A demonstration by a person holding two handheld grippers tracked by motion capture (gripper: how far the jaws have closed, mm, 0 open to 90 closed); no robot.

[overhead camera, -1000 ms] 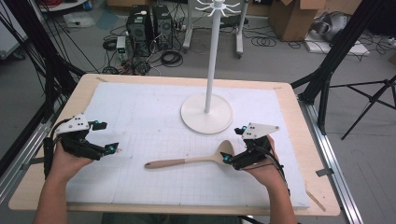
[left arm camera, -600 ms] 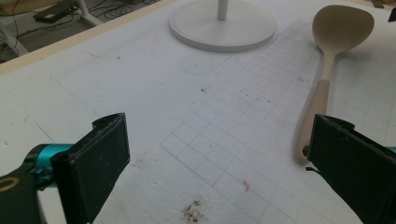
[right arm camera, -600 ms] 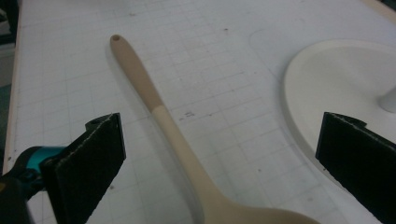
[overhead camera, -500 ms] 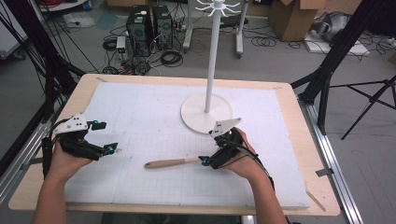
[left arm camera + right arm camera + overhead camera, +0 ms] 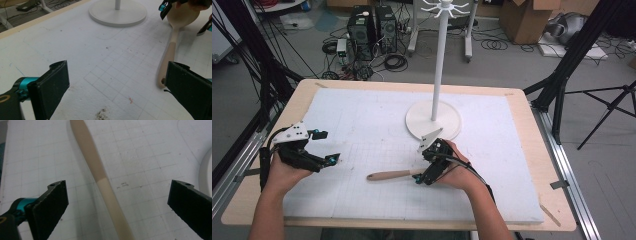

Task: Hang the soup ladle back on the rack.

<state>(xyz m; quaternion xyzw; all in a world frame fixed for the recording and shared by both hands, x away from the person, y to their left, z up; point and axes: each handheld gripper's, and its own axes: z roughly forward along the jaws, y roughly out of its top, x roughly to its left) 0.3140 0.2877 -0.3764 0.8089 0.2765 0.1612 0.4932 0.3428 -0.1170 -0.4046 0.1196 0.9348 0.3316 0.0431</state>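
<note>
Wooden spoon (image 5: 394, 175) lies flat near the worktop's (image 5: 532, 150) front edge, handle toward the left. The right tongs (image 5: 426, 172) hang over its neck, spread wide to straddle it. The left tongs (image 5: 328, 150), also wide, idle near the left edge.

Wooden spoon (image 5: 393, 175): pale tan wood, the grip end a darker beige than the paler stretch toward the bowl. Work mat (image 5: 362, 120): white, printed with a fine grey square grid on its near part, with small dark smudges and a reddish fleck; stand (image 5: 433, 120) at far centre: plain white. Left gripper (image 5: 325, 146) and right gripper (image 5: 422, 165): black jaws with teal accents, each topped with a light grey plate; table (image 5: 532, 130) edge: light wood.
</note>
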